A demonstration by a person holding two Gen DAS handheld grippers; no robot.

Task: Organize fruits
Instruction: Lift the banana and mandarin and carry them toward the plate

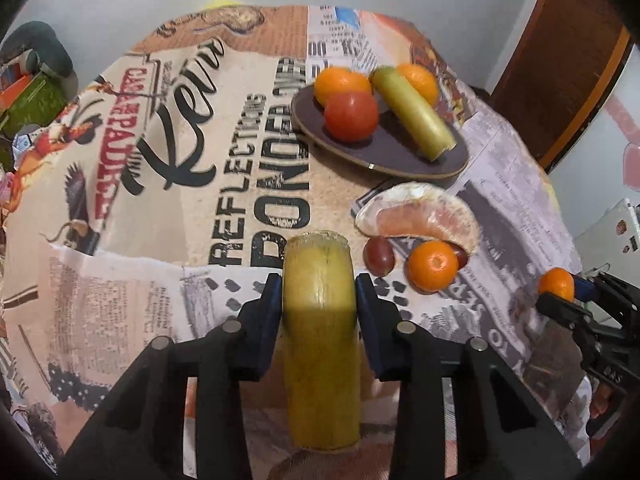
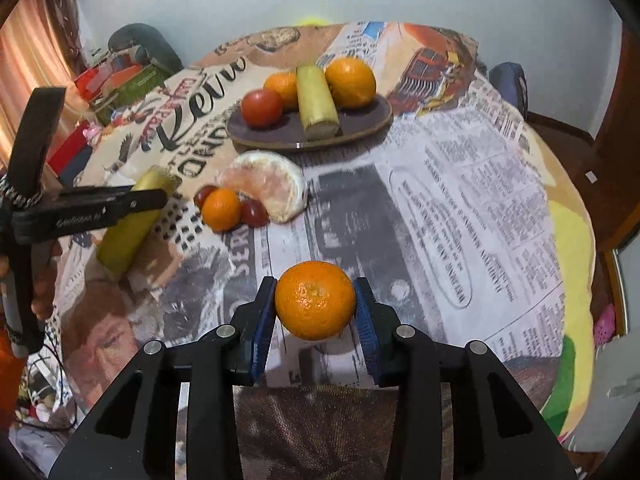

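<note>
My left gripper [image 1: 318, 292] is shut on a yellow-green sugarcane piece [image 1: 320, 320] held over the table; it also shows in the right wrist view [image 2: 132, 220]. My right gripper [image 2: 315, 300] is shut on a small orange [image 2: 315, 300], seen at the far right of the left wrist view [image 1: 557, 283]. A dark plate [image 1: 400, 156] [image 2: 280, 136] holds two oranges [image 1: 340, 80] [image 2: 351, 80], a red tomato [image 1: 351, 117] [image 2: 262, 107] and another sugarcane piece [image 1: 412, 112] [image 2: 316, 100]. Loose on the cloth lie a peeled pomelo wedge [image 1: 424, 210] [image 2: 268, 184], a small orange [image 1: 433, 266] [image 2: 221, 209] and red grapes [image 1: 378, 254] [image 2: 254, 212].
The round table wears a printed newspaper-style cloth [image 1: 180, 160] [image 2: 460, 200]. Boxes and clutter [image 2: 116, 76] sit beyond its left edge. A wooden door [image 1: 560, 60] stands at the right, and a white wall lies behind.
</note>
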